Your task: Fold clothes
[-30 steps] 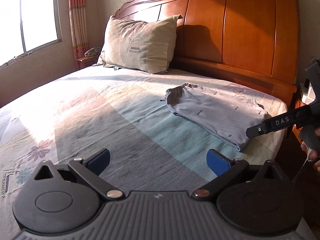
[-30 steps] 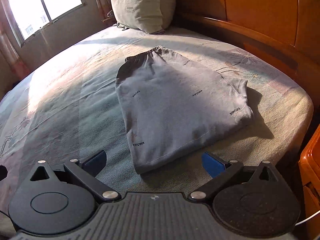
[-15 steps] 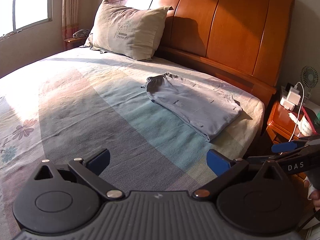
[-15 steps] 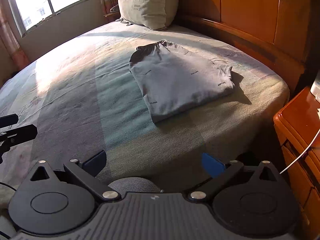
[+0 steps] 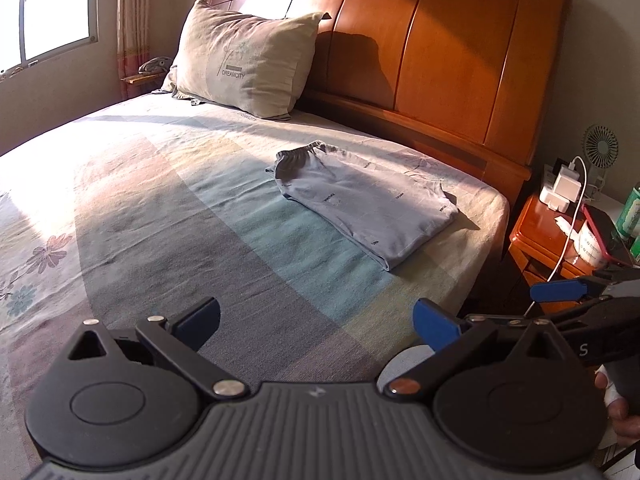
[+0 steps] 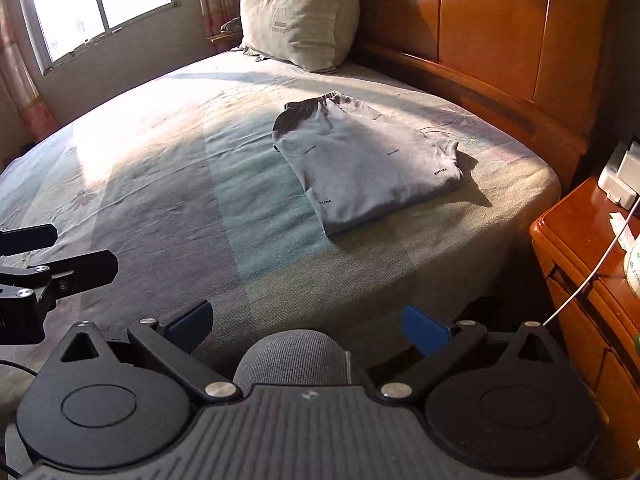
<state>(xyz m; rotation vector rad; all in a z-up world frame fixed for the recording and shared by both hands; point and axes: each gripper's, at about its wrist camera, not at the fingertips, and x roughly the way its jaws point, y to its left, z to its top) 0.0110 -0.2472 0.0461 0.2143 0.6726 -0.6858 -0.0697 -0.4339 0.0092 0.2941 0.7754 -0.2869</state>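
Folded grey garment [image 6: 368, 164] lying flat near the bed [image 5: 160, 208] corner by the headboard, left gripper [image 5: 316, 320] and right gripper [image 6: 306, 324] both spread wide and empty, well clear; risk now only a careless brush rumpling that tidy stack.

Bed [image 5: 168, 216] with a striped, flower-printed sheet and wooden headboard [image 5: 440, 52] carries folded grey trousers [image 5: 364, 204] lying flat near its right edge and a beige pillow [image 5: 244, 60] propped against the headboard.
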